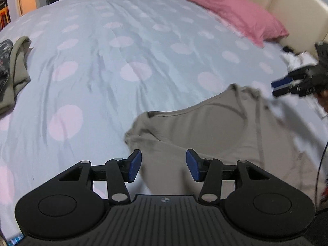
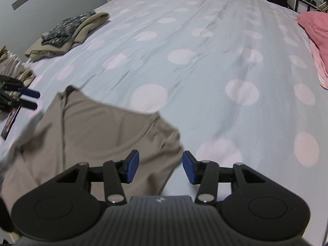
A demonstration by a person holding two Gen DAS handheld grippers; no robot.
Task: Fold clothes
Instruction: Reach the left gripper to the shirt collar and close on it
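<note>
A beige top (image 1: 205, 131) lies spread on the bed near its front edge, neckline toward the far side; it also shows in the right wrist view (image 2: 98, 131). My left gripper (image 1: 164, 166) is open and empty, just above the garment's left shoulder area. My right gripper (image 2: 158, 167) is open and empty, over the garment's right shoulder edge. Each gripper shows in the other's view: the right gripper (image 1: 283, 86) at the right edge, the left gripper (image 2: 28, 99) at the left edge, both with a small gap between blue pads.
The bed has a pale blue sheet with pink dots (image 1: 133, 51). A pink pillow (image 1: 235, 12) lies by the cream headboard (image 1: 297, 4). A pile of folded clothes (image 2: 67, 34) sits at the bed's far left side; it also shows in the left wrist view (image 1: 14, 71).
</note>
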